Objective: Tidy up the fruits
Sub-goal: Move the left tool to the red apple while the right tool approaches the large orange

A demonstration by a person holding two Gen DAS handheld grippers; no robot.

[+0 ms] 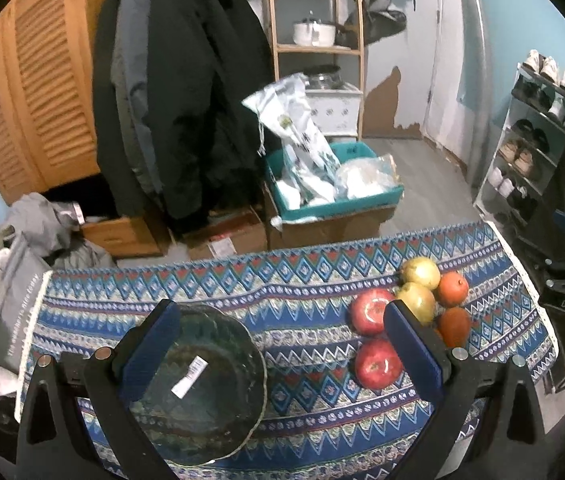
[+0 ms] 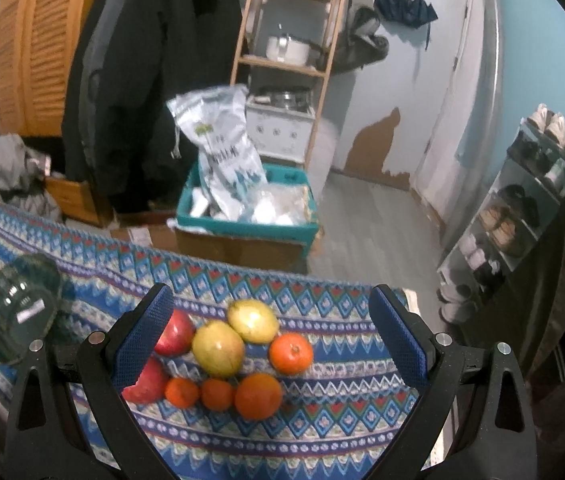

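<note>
The fruits lie bunched on the right part of the patterned cloth point(image 2: 322, 432) covering the surface: two yellow-green apples point(image 2: 218, 347), two red apples point(image 1: 377, 363) on their left, and a row of oranges point(image 2: 258, 395) nearest me, with one more orange point(image 2: 290, 353) on the right. Most of them touch a neighbour. The glass bowl point(image 1: 202, 384) stands empty on the left of the cloth, well apart from the pile.

My right hand-held gripper point(image 2: 270, 344) hangs over the pile with its jaws spread wide and nothing between them. My left hand-held gripper point(image 1: 282, 352) is just as wide and empty, its left finger point(image 1: 150, 356) over the bowl's rim.

I judge the first pick is not yet made. To do it well I would choose a fruit at the edge of the cluster, such as the lone orange on the right, so the fingers do not knock its neighbours rolling. Come down with the pads on either side of its widest part, close gently, and carry it across to the bowl, which the left could steady.
</note>
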